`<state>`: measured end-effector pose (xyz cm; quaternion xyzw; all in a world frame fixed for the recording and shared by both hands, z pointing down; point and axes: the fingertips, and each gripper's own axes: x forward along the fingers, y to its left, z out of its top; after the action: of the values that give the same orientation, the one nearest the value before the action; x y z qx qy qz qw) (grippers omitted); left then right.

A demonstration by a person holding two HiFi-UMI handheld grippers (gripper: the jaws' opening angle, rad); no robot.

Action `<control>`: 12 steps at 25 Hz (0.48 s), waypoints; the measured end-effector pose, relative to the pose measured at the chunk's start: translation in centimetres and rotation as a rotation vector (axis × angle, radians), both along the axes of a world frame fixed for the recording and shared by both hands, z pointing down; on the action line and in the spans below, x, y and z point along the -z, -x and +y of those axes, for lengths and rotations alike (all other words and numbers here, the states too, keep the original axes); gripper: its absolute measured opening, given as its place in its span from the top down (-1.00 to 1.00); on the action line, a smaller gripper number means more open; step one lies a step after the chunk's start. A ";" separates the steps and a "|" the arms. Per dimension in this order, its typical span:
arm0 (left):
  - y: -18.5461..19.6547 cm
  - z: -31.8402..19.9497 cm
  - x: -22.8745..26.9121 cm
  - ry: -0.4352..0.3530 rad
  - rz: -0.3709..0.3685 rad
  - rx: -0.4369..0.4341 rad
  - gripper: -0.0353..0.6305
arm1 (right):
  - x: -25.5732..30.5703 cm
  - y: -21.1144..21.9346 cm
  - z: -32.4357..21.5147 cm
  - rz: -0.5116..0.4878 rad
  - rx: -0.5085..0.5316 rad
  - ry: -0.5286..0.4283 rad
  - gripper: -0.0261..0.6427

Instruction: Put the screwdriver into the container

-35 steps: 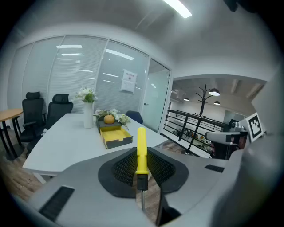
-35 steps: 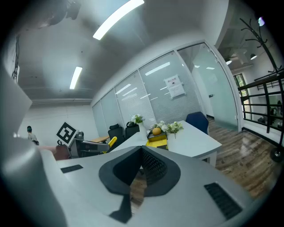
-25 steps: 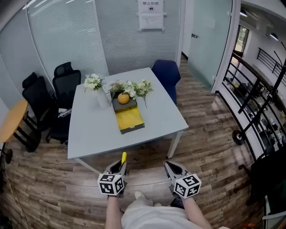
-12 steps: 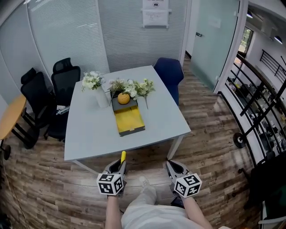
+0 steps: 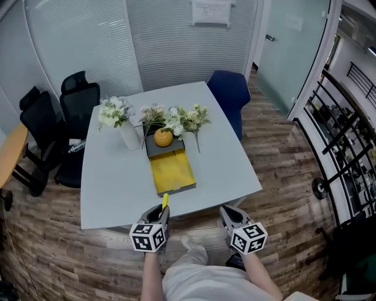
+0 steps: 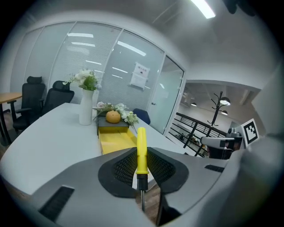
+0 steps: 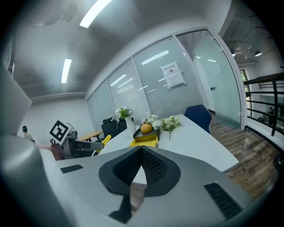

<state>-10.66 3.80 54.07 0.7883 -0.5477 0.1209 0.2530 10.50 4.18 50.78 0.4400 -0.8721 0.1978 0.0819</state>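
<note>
Left gripper (image 5: 160, 215) jaws clamp the screwdriver (image 5: 165, 201), handle aimed at 12 o'clock toward the container (image 5: 172, 171); right gripper (image 5: 229, 215) jaws closed, empty.

small meeting room: a pale grey desk (image 5: 111, 176) sits in the middle of a wood-look plank floor (image 5: 282, 153). the back wall is glass panels with thin horizontal blinds (image 5: 82, 53), and there's a white notice sheet (image 5: 212, 12) stuck up high on it. right of that is a frosted glass door (image 5: 291, 53). a blue chair (image 5: 228, 97) is at the desk's far corner, 2 black office chairs (image 5: 76, 100) are off its left side, and an orange-brown round table (image 5: 10, 156) pokes in at the left edge. black metal railing (image 5: 346, 117) runs down the right. there are long strip lights (image 7: 95, 12) on the ceiling and a black coat stand (image 6: 218, 106) over by the railing.
</note>
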 end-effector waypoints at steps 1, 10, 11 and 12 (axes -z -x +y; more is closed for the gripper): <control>0.4 -1.5 0.0 0.006 0.004 0.002 0.68 | 0.2 0.6 -1.7 0.001 0.007 0.001 0.88; 3.1 -13.3 -0.7 0.054 0.024 -0.010 0.68 | -0.1 5.6 -13.6 0.015 0.057 0.032 0.88; 3.2 -14.2 -0.8 0.058 0.027 -0.013 0.68 | -0.3 5.9 -14.5 0.018 0.058 0.036 0.88; 3.4 -15.0 -1.0 0.061 0.030 -0.016 0.68 | -0.4 6.2 -15.4 0.020 0.059 0.040 0.88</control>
<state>-14.04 -11.20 55.08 0.7862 -0.5336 0.1277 0.2843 4.34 -11.21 51.21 0.4143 -0.8797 0.2084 0.1051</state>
